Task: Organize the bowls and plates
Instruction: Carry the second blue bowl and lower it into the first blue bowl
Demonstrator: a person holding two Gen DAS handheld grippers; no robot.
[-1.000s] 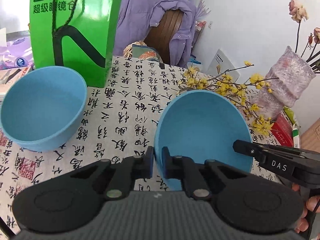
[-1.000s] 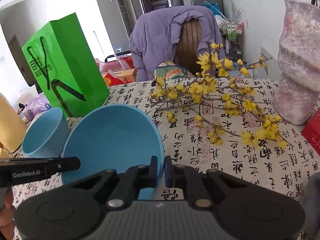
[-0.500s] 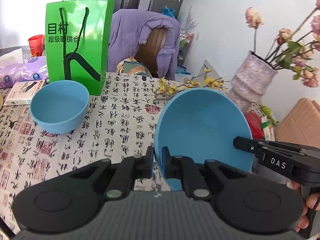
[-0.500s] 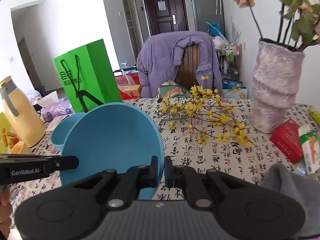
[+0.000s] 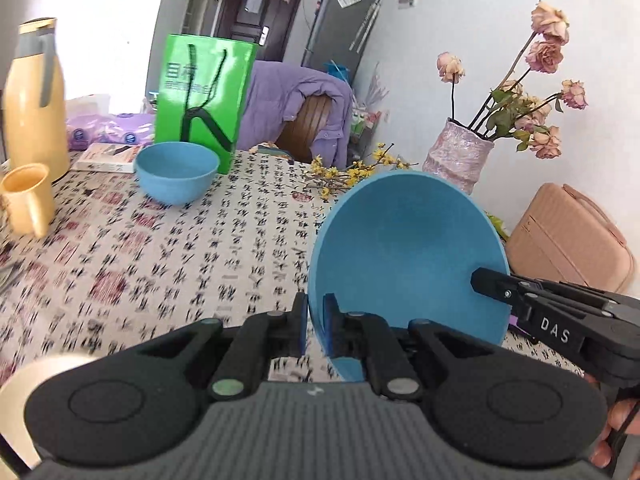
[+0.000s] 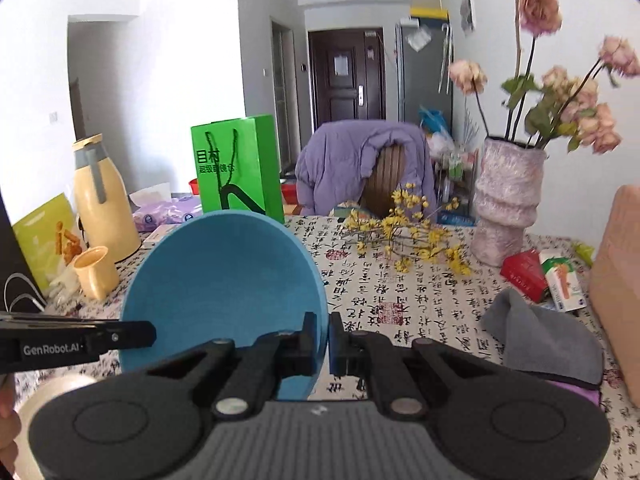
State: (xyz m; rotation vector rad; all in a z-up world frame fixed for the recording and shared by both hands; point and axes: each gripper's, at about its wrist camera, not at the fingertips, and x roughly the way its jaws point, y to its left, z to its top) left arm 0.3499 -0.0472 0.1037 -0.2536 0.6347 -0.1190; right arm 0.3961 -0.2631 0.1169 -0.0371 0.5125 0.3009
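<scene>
Since a second ago both views have drawn back and up from the bench: the resting bowl, once large at 9 o'clock, now sits small and far

Left wrist view: the left gripper [image 5: 315, 326] is clamped on the near-left rim of the held bowl [image 5: 404, 248], one pad inside and one outside. That bowl is plain matte blue, round and deep, tilted on edge above the bench [image 5: 132, 264] with its mouth facing the camera and its rim running from 6 up to 12 o'clock. The right gripper [image 5: 480, 280] reaches in from 3 o'clock and nips the opposite rim. The second blue bowl [image 5: 176, 172] stands upright at 10 o'clock, in front of the green bag [image 5: 204, 92]. A yellow flask [image 5: 34, 100] and a yellow cup [image 5: 26, 198] at 9 o'clock have come into view, as has a vase [image 5: 458, 156] of dried roses at 2 o'clock

Right wrist view: the right gripper [image 6: 324, 338] is closed on the bowl's [image 6: 224, 280] right rim; the bowl fills the 9 o'clock side, mouth towards the camera. The left gripper [image 6: 150, 332] enters from 9 o'clock, pinching the far rim. A grey cloth [image 6: 548, 336] lies at 3 o'clock
</scene>
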